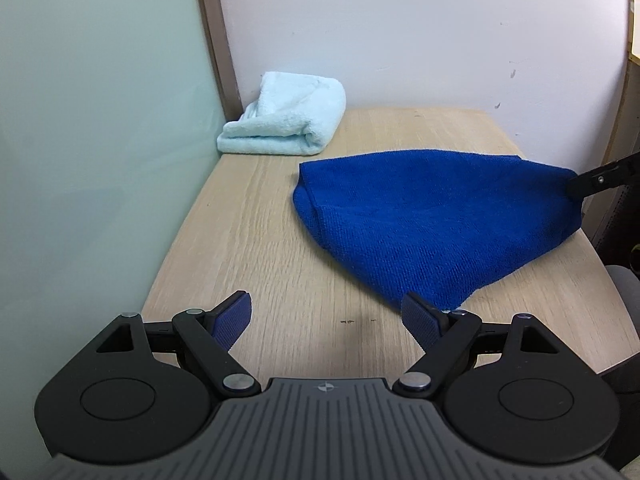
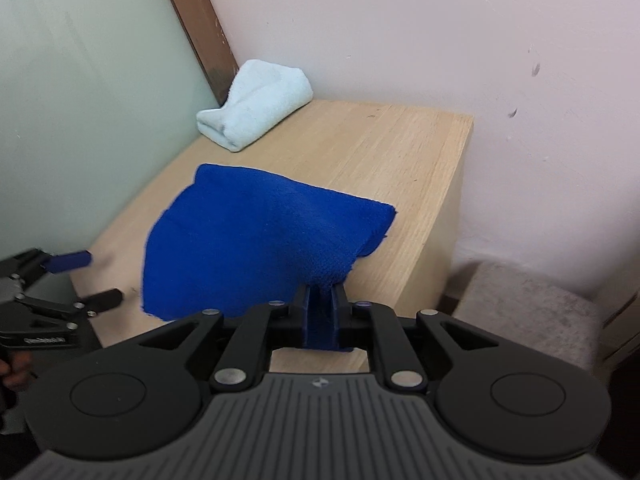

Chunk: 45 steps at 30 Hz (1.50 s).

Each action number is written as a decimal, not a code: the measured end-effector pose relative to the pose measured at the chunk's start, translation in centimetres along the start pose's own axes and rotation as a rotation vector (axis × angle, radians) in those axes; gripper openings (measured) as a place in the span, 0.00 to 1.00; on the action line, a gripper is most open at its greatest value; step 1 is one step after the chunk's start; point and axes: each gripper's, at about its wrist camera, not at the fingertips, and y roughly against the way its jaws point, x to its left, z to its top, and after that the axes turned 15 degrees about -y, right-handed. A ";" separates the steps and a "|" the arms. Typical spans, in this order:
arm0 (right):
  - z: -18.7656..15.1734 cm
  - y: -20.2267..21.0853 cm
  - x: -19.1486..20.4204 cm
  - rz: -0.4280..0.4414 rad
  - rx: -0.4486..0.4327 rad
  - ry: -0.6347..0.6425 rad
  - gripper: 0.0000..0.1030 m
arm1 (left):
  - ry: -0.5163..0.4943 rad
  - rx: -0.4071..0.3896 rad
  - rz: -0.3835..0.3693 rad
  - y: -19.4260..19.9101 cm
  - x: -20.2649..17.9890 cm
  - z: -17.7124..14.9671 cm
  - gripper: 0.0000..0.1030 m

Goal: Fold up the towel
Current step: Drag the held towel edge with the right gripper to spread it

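Observation:
A blue towel (image 1: 436, 220) lies partly folded on the wooden table (image 1: 256, 220). Its right corner is lifted off the surface. My right gripper (image 2: 321, 292) is shut on that corner of the blue towel (image 2: 260, 240) and holds it above the table's right side; it shows in the left wrist view (image 1: 576, 184) at the right edge. My left gripper (image 1: 326, 312) is open and empty above the table's near edge, its right finger close to the towel's near corner. It also shows in the right wrist view (image 2: 94, 276), open at the left.
A folded light blue towel (image 1: 284, 120) lies in the table's far left corner against a frosted glass panel (image 1: 92, 140) and a white wall (image 1: 400, 32). A grey padded seat (image 2: 532, 304) stands right of the table, below its edge.

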 end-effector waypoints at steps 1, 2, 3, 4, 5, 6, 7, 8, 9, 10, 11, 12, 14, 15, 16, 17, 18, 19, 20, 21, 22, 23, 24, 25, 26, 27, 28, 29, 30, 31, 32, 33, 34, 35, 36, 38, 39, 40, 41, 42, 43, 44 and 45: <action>-0.1 0.1 0.2 -0.019 -0.016 0.015 0.23 | 0.001 0.000 0.000 0.1 0.0 0.0 0.82; -0.2 0.3 0.4 -0.037 -0.033 0.032 0.25 | 0.002 -0.001 0.002 0.2 0.0 0.0 0.82; -0.3 0.4 0.5 -0.048 -0.045 0.043 0.27 | 0.004 -0.002 0.005 0.3 0.1 0.0 0.82; -0.4 0.5 0.8 -0.063 -0.060 0.055 0.31 | 0.006 -0.003 0.006 0.4 0.1 0.0 0.82; -0.4 0.6 1.1 -0.077 -0.074 0.066 0.33 | 0.008 -0.003 0.007 0.6 0.1 0.0 0.82; -0.4 0.7 1.2 -0.086 -0.087 0.074 0.37 | 0.011 -0.005 0.007 0.7 0.2 0.0 0.82; -0.4 0.8 1.4 -0.094 -0.098 0.081 0.37 | 0.013 -0.007 0.009 0.8 0.2 0.0 0.82; -0.3 1.0 1.5 -0.090 -0.104 0.084 0.37 | 0.015 -0.008 0.008 0.8 0.3 0.0 0.82; -0.3 1.1 1.6 -0.082 -0.103 0.087 0.37 | 0.016 -0.009 0.008 0.9 0.3 0.0 0.82; -0.3 1.2 1.8 -0.074 -0.101 0.090 0.37 | 0.018 -0.011 0.009 1.0 0.4 0.0 0.82; -0.3 1.3 2.1 -0.063 -0.100 0.099 0.37 | 0.018 -0.012 0.010 1.0 0.4 0.0 0.82; -0.3 1.3 2.4 -0.056 -0.101 0.106 0.37 | 0.019 -0.013 0.011 1.1 0.5 -0.1 0.82; -0.4 1.1 3.4 -0.029 -0.095 0.129 0.37 | 0.021 -0.013 0.011 1.2 0.5 -0.3 0.82; -0.4 1.0 3.8 -0.022 -0.093 0.134 0.37 | 0.022 -0.012 0.011 1.3 0.6 -0.3 0.82; -0.5 0.8 4.7 -0.004 -0.086 0.145 0.37 | 0.023 -0.012 0.011 1.5 0.6 -0.4 0.82; -0.6 0.6 5.1 0.006 -0.082 0.152 0.37 | 0.023 -0.013 0.012 1.6 0.7 -0.5 0.82; -0.7 0.4 5.5 0.016 -0.078 0.159 0.37 | 0.025 -0.013 0.012 1.8 0.7 -0.6 0.82; -0.8 0.2 6.2 0.031 -0.071 0.169 0.37 | 0.027 -0.014 0.013 2.0 0.8 -0.7 0.82; -0.9 0.0 6.8 0.045 -0.065 0.179 0.37 | 0.029 -0.015 0.014 2.1 0.9 -0.8 0.82; -1.0 -0.2 7.2 0.052 -0.060 0.184 0.37 | 0.036 -0.015 0.016 2.4 1.0 -0.9 0.82; -1.1 -0.5 7.8 0.067 -0.051 0.194 0.37 | 0.049 -0.016 0.015 2.5 1.2 -1.1 0.82; -1.3 -0.9 8.4 0.081 -0.041 0.204 0.37 | 0.061 -0.016 0.014 2.7 1.4 -1.2 0.82; -1.4 -1.1 8.8 0.088 -0.037 0.210 0.37 | 0.074 -0.016 0.014 2.9 1.6 -1.4 0.82; -1.6 -1.6 9.4 0.098 -0.028 0.221 0.37 | 0.086 -0.017 0.013 3.1 1.8 -1.5 0.82; -1.8 -1.9 10.0 0.108 -0.021 0.230 0.37 | 0.095 -0.016 0.016 3.2 1.9 -1.7 0.82; -1.8 -2.1 10.2 0.112 -0.018 0.232 0.37 | 0.098 -0.016 0.018 3.3 2.0 -1.7 0.82; -2.0 -2.4 10.7 0.123 -0.009 0.236 0.37 | 0.101 -0.015 0.021 3.4 2.1 -1.8 0.82; -2.1 -2.8 11.2 0.133 -0.002 0.241 0.37 | 0.104 -0.014 0.024 3.6 2.2 -1.9 0.82; -2.2 -3.1 11.5 0.137 0.002 0.245 0.37 | 0.108 -0.013 0.026 3.7 2.3 -2.0 0.82; -2.3 -3.4 11.9 0.143 0.008 0.252 0.37 | 0.110 -0.012 0.029 3.9 2.3 -2.0 0.82; -2.5 -3.6 12.3 0.148 0.013 0.257 0.37 | 0.111 -0.012 0.031 3.9 2.4 -2.1 0.82; -2.6 -3.9 12.6 0.153 0.018 0.263 0.37 | 0.112 -0.011 0.033 4.0 2.4 -2.1 0.82; -2.8 -4.2 13.0 0.159 0.025 0.272 0.37 | 0.113 -0.010 0.036 4.2 2.5 -2.2 0.82; -2.9 -4.4 13.3 0.163 0.031 0.280 0.37 | 0.114 -0.010 0.037 4.2 2.6 -2.2 0.82; -3.0 -4.6 13.5 0.164 0.034 0.284 0.37 | 0.115 -0.010 0.039 4.3 2.6 -2.3 0.82; -3.3 -5.2 14.0 0.169 0.045 0.295 0.37 | 0.119 -0.010 0.043 4.6 2.8 -2.4 0.82; -3.4 -5.5 14.2 0.171 0.050 0.300 0.37 | 0.121 -0.009 0.044 4.6 2.9 -2.4 0.82; -3.6 -5.6 14.4 0.170 0.051 0.307 0.37 | 0.122 -0.009 0.044 4.6 2.9 -2.4 0.82; -3.7 -5.7 14.6 0.169 0.053 0.314 0.37 | 0.124 -0.009 0.044 4.6 3.0 -2.4 0.82; -3.9 -5.9 14.8 0.168 0.055 0.321 0.37 | 0.126 -0.009 0.046 4.7 3.1 -2.5 0.82; -4.0 -6.0 15.1 0.166 0.056 0.331 0.36 | 0.128 -0.008 0.048 4.7 3.2 -2.5 0.82; -4.2 -6.1 15.3 0.164 0.059 0.341 0.36 | 0.129 -0.008 0.049 4.8 3.2 -2.5 0.82; -4.3 -6.3 15.3 0.162 0.061 0.346 0.34 | 0.130 -0.008 0.050 4.8 3.2 -2.5 0.82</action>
